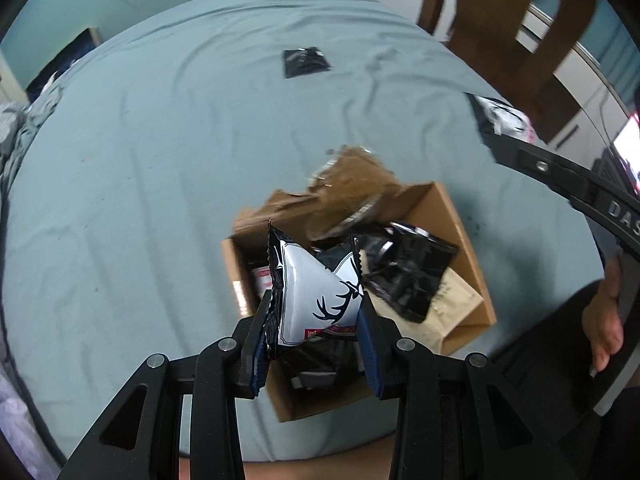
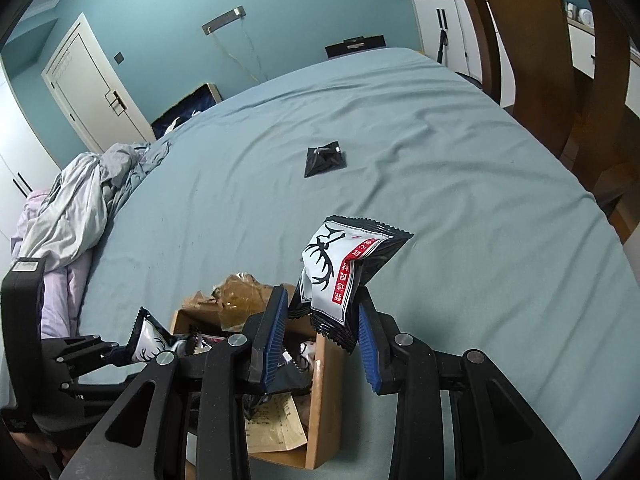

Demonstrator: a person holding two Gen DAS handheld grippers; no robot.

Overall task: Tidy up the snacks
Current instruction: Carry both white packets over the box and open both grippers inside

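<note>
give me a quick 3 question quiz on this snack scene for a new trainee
1. True or false: both grippers hold a packet.
2. What lies alone on the sheet beyond the box? A) a black packet B) a cup C) a spoon
3. Fill in: the left gripper's packet hangs over the open ____.

Key:
1. True: the left gripper and the right gripper each pinch a deer packet.
2. A, the black packet on the sheet.
3. box
</note>
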